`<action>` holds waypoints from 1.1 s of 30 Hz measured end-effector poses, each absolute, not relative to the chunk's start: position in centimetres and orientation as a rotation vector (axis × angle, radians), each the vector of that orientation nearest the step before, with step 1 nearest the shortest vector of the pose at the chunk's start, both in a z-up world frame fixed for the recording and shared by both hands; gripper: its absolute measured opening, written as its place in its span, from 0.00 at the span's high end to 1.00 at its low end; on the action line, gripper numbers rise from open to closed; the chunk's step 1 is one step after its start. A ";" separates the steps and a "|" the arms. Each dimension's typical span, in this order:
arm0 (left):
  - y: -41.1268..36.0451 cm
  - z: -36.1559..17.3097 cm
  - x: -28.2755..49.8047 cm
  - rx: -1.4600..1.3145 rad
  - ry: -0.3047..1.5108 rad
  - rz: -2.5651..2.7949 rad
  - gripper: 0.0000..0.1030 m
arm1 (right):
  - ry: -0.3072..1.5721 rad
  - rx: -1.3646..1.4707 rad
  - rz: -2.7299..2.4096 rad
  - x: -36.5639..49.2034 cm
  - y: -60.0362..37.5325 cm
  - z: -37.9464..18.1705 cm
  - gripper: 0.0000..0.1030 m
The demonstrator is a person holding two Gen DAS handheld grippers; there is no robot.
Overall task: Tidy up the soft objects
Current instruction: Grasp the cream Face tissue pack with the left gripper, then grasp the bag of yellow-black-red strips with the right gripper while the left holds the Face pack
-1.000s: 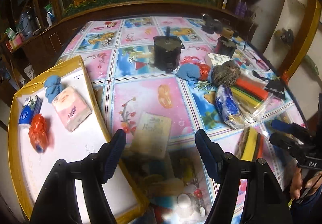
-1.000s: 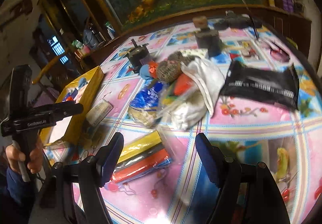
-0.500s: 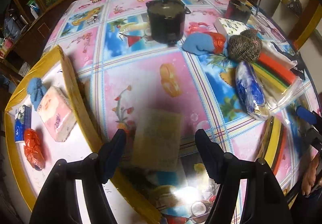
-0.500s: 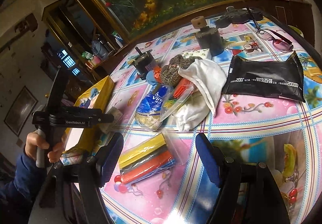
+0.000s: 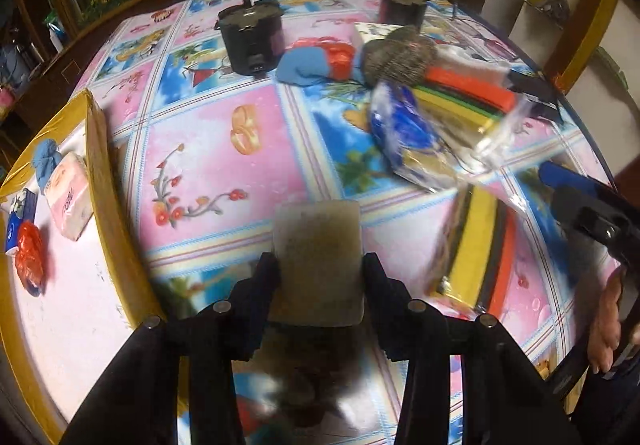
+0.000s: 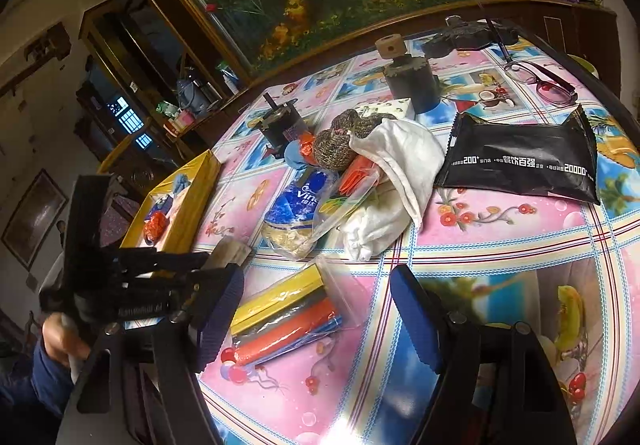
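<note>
Beige rectangular sponge pad (image 5: 318, 265) sits between the left gripper (image 5: 320, 277) jaws, which have just closed against its long sides; yellow-rimmed tray (image 5: 104, 181) lies to its left. Right gripper (image 6: 316, 309) hangs open, empty.

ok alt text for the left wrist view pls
The left gripper, its jaws just closed in, clamps a beige sponge on a floral table. A yellow-rimmed tray with soft items lies left, a cluttered pile right.
</note>
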State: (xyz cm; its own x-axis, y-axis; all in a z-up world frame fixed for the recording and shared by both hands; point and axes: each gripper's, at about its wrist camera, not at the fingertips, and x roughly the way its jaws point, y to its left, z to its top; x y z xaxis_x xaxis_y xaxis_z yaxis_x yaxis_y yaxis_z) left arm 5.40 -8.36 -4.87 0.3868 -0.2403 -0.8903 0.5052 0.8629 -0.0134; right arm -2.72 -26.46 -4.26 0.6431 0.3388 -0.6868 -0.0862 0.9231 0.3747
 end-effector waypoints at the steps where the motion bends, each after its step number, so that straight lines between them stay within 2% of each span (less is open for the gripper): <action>1: -8.3 -4.9 5.1 0.270 1.063 -0.476 0.58 | 0.847 0.307 0.241 -2.7 -26.2 -4.3 0.22; 9: -7.6 -5.8 4.9 0.237 1.029 -0.434 0.49 | 0.923 0.146 0.224 -2.1 -23.4 -4.9 0.20; 20: -6.9 -6.1 5.4 0.196 0.941 -0.414 0.49 | 1.114 0.169 0.284 -3.6 -21.0 -6.1 0.18; 27: -6.6 -6.1 5.5 0.165 0.942 -0.430 0.49 | 1.165 0.227 0.141 -0.4 -21.0 -6.2 0.18; 33: -6.5 -6.0 5.5 0.163 0.943 -0.423 0.51 | 1.188 0.009 0.026 3.0 -18.6 -6.7 0.20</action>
State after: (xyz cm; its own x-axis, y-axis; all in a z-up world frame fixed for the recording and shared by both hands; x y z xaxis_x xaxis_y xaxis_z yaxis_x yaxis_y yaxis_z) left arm 5.47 -6.51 -6.05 0.5134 -0.2797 -0.8113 0.4197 0.9064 -0.0469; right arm 2.99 -18.61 -6.74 0.3734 0.0247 -0.9273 -0.0157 0.9997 0.0203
